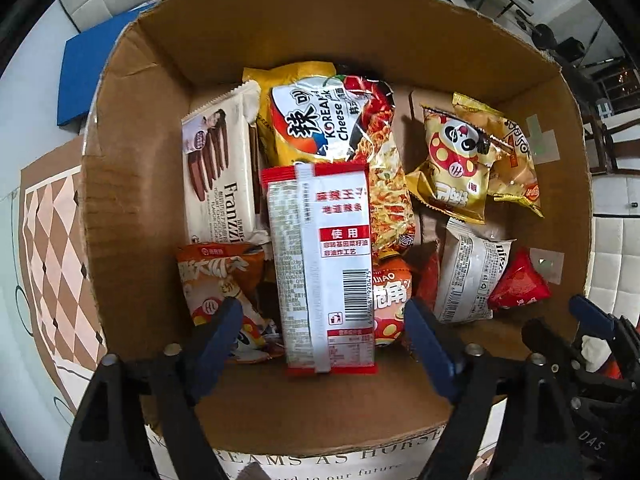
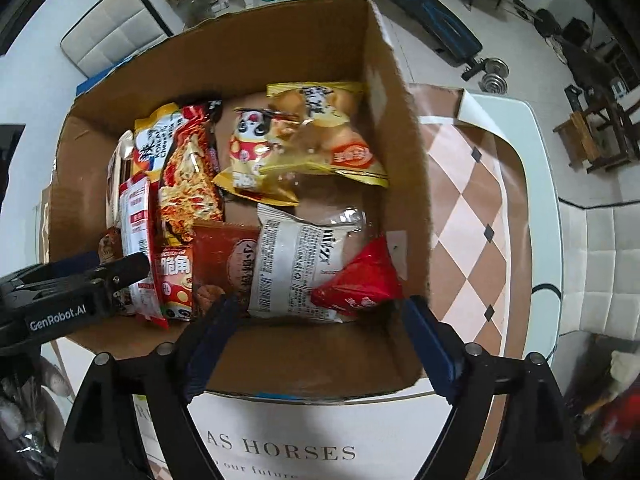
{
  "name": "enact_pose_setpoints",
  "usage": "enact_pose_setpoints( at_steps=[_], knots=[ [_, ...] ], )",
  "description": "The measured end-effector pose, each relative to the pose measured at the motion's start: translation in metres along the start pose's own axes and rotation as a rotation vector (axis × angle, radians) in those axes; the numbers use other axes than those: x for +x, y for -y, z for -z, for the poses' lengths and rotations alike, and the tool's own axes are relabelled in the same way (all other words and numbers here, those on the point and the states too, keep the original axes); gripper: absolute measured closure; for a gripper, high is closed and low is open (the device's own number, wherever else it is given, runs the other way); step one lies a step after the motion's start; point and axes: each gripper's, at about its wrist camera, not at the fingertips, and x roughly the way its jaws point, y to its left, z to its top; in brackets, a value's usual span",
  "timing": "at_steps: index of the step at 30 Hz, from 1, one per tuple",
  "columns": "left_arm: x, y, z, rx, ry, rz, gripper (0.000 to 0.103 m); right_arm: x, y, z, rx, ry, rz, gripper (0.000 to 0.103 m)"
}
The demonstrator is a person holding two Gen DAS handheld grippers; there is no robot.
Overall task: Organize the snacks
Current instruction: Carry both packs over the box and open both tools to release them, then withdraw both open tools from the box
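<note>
An open cardboard box [image 1: 132,200] holds several snack packs. A long red-and-white packet [image 1: 324,264] lies face down at the box's near side, between the blue fingers of my left gripper [image 1: 320,316]; the fingers stand wide and clear of it. Beside it are a white Franzzi wafer pack [image 1: 220,168], Korean cheese noodles [image 1: 320,120] and a gold panda bag [image 1: 456,156]. My right gripper [image 2: 320,308] hangs open over the box's near right corner, above a white packet [image 2: 296,264] and a red bag [image 2: 360,280], touching neither. The left gripper's black body [image 2: 120,272] shows at the left.
The box [image 2: 400,160] stands on a table with a brown-and-pink checkered cloth [image 2: 468,208]. A blue board [image 1: 88,72] lies behind the box's left. A weight bench [image 2: 420,8], dumbbells [image 2: 494,76] and a wooden stool [image 2: 592,140] stand on the floor beyond.
</note>
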Motion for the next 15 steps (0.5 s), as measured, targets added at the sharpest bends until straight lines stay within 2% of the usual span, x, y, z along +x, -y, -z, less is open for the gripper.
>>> enact_pose_setpoints(
  at_steps=[4,12,14,15],
  knots=[
    [-0.011,-0.003,-0.001,-0.009,0.024,0.015,0.016,-0.002,-0.003,-0.001,0.007,-0.003,0.002,0.015],
    [-0.040,-0.007,0.013,-0.030,0.099,0.037,0.015,-0.009,-0.006,0.005,-0.005,0.009,-0.001,0.014],
    [-0.043,-0.004,0.020,-0.027,0.124,0.042,0.015,-0.014,-0.008,0.009,-0.011,0.021,-0.005,0.009],
    [-0.047,-0.004,0.024,-0.026,0.139,0.043,0.010,-0.016,-0.009,0.011,-0.015,0.030,-0.007,0.009]
  ],
)
